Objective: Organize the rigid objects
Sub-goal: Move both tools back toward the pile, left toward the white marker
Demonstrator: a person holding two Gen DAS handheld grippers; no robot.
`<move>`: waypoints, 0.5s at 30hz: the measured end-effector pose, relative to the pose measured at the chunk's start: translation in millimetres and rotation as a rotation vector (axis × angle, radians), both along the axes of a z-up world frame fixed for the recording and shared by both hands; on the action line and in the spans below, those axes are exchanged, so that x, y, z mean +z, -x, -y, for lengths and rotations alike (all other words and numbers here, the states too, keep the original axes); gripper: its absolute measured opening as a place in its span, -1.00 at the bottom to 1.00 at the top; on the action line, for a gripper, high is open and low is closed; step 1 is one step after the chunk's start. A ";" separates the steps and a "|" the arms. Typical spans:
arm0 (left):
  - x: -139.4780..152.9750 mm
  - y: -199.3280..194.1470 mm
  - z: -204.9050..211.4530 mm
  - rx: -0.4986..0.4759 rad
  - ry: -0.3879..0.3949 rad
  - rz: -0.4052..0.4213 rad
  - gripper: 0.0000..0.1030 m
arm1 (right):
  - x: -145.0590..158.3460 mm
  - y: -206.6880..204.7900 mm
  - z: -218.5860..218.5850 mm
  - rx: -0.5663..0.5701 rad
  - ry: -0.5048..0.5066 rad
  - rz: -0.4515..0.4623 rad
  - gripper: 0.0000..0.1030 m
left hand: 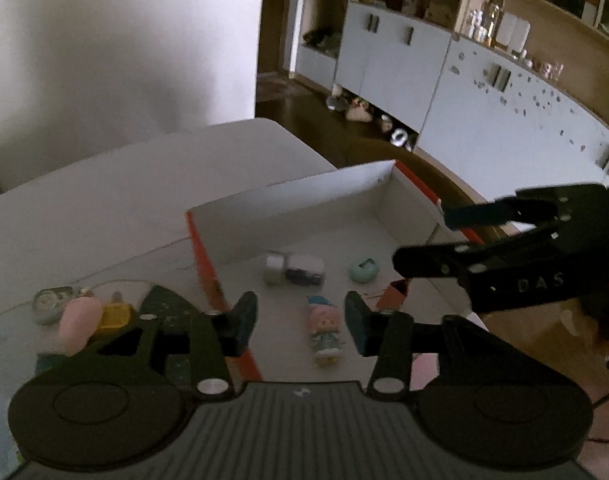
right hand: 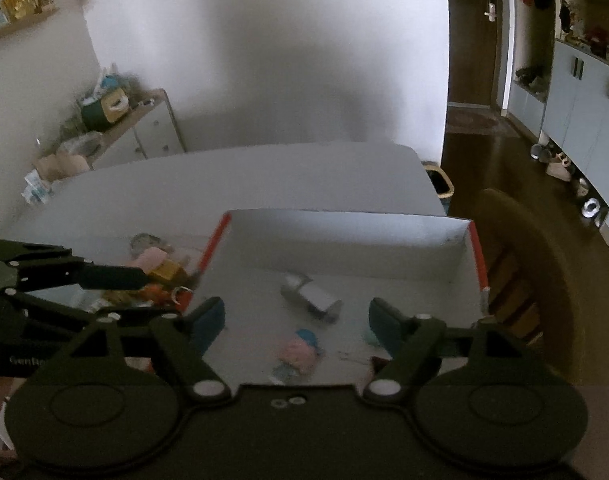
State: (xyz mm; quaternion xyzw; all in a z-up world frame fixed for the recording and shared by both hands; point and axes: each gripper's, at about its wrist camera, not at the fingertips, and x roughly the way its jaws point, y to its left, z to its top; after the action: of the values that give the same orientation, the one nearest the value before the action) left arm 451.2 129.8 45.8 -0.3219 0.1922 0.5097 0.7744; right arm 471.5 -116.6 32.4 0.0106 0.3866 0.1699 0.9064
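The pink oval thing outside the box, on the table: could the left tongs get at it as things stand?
Probably yes. The pink oval thing lies uncovered on the table, just left of the empty, open left tongs, with only the yellow item touching it.

Open left tongs [left hand: 301, 322] above doll [left hand: 324, 330], white box [left hand: 304, 196]

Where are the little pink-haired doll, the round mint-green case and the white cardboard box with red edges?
Pink-haired doll figurine [left hand: 323, 330]: left wrist view, its body.
Round mint-green case [left hand: 363, 270]: left wrist view, its top.
White cardboard box with red edges [left hand: 304, 196]: left wrist view, far inner wall.
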 end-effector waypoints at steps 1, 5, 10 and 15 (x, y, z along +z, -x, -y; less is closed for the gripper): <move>1.1 5.0 3.8 0.006 -0.012 0.003 0.11 | 1.6 4.0 -3.7 -0.001 -0.008 0.009 0.63; 3.6 24.3 16.4 0.032 -0.048 0.003 0.14 | 5.1 17.9 -18.3 0.003 -0.046 0.037 0.70; 2.8 55.0 34.3 0.072 -0.088 0.024 0.34 | 9.8 35.3 -40.0 0.002 -0.102 0.081 0.87; -4.0 86.7 48.3 0.116 -0.111 0.024 0.49 | 11.6 51.8 -68.9 0.004 -0.129 0.128 0.99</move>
State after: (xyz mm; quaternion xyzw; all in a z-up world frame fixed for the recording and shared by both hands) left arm 364.5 81.5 41.9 -0.2952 0.1356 0.5599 0.7623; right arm 419.7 -47.7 44.0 0.0572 0.3162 0.1966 0.9263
